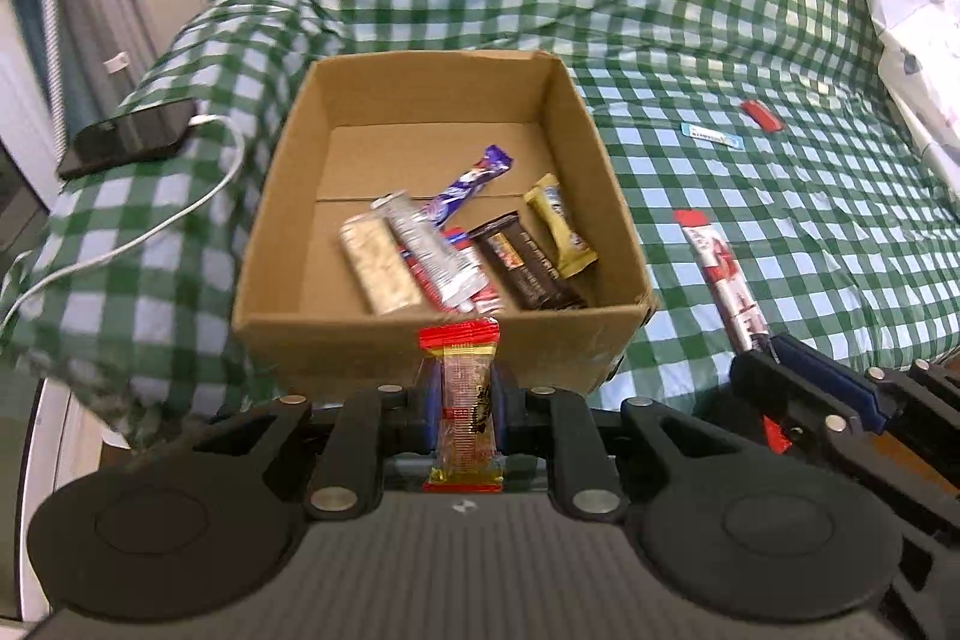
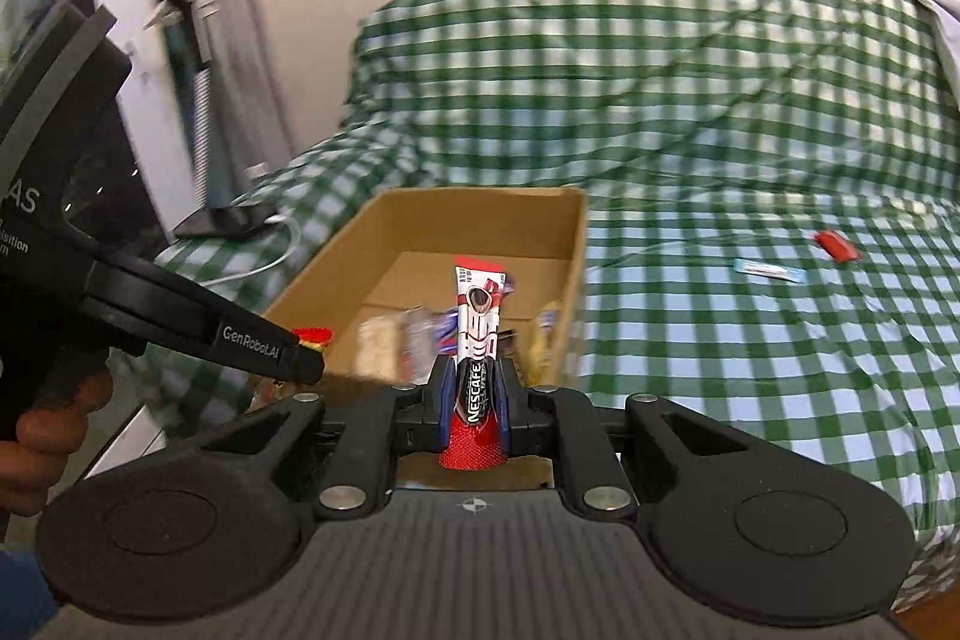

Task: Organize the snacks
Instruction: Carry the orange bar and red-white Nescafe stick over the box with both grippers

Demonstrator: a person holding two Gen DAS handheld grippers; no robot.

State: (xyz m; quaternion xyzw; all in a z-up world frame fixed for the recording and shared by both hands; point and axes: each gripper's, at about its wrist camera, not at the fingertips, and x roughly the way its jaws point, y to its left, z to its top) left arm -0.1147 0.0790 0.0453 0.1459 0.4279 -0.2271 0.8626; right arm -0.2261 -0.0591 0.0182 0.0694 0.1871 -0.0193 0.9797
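Hidden or unclear: the lower end of the red-and-clear snack packet point(image 1: 462, 400) is cut off behind the left gripper point(image 1: 463, 388) housing; the box contents are blurred in the right wrist view.
Left-side hand: only part of a hand point(image 2: 42, 436) is seen at the frame edge, wrapped round the left gripper's handle.
Left gripper: the jaws are closed on the red-and-clear snack packet, which is held upright just in front of the near wall of the cardboard box point(image 1: 282, 232).
Cardboard box: it is set on the green checked cloth point(image 1: 750, 40); several wrapped bars point(image 1: 420, 250) are piled inside.
Right gripper point(image 2: 476, 388): the jaws are clamped on a Nescafe stick point(image 2: 477, 334), pointed toward the box.
Loose items: a blue sachet point(image 1: 711, 135) and a red wrapper point(image 1: 761, 115) lie on the cloth, right of the box.
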